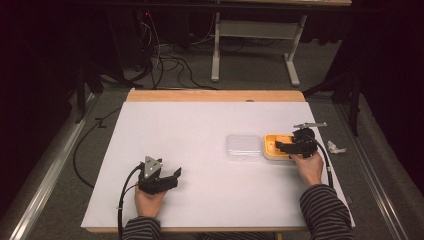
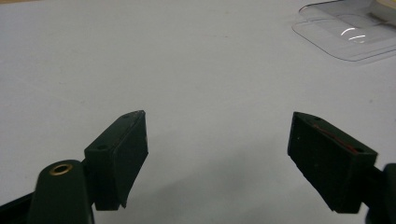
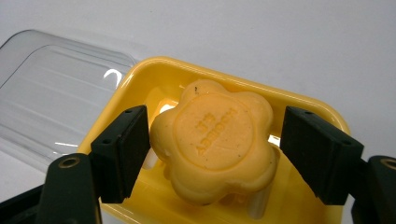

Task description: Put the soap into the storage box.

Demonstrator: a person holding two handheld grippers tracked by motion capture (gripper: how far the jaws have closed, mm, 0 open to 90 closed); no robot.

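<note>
High view: right gripper (image 1: 283,146) over the yellow soap dish (image 1: 272,145), clear lid (image 1: 243,146) off, lying just left of it; left gripper (image 1: 172,176) idle near the table (image 1: 200,120) front edge

Left gripper view: jaws wide, empty

Right gripper view: jaws straddle the flower-shaped soap (image 3: 215,142) in the dish, left pad touching, right pad apart. Not clamped; soap not lifted yet

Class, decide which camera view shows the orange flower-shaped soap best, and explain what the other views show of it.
The right gripper view shows it best: the soap sits close up in the yellow dish, its stamped top readable, between the open right gripper jaws. In the high view the gripper covers it. The left gripper view looks at the clear lid instead.
</note>
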